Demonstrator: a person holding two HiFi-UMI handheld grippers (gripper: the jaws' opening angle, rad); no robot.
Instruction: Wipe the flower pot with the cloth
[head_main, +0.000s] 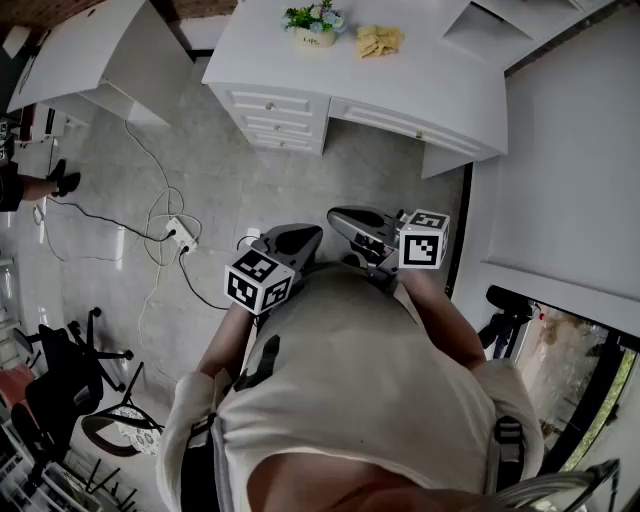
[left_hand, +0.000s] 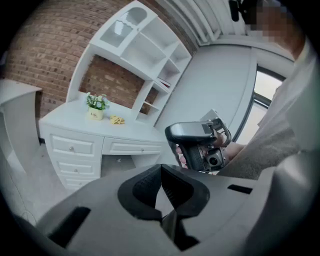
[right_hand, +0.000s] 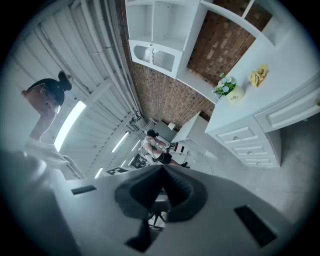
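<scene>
A small pale flower pot (head_main: 314, 33) with green and white flowers stands on the white desk (head_main: 440, 90) at the far end of the room. A crumpled yellow cloth (head_main: 379, 40) lies just to its right. Both grippers hang close to the person's chest, well short of the desk. My left gripper (head_main: 312, 234) is shut with nothing in it, and so is my right gripper (head_main: 336, 216). In the left gripper view the pot (left_hand: 95, 112) and cloth (left_hand: 117, 120) sit beyond the shut jaws (left_hand: 161, 172), with the right gripper (left_hand: 199, 144) alongside. The right gripper view, rolled sideways, shows pot (right_hand: 231, 92) and cloth (right_hand: 258, 75).
The desk has drawers (head_main: 273, 114) on its left side and a shelf unit (left_hand: 145, 55) above. Cables and a power strip (head_main: 181, 236) lie on the grey floor. An office chair (head_main: 62, 372) stands at the left, with another white table (head_main: 95, 50) behind it.
</scene>
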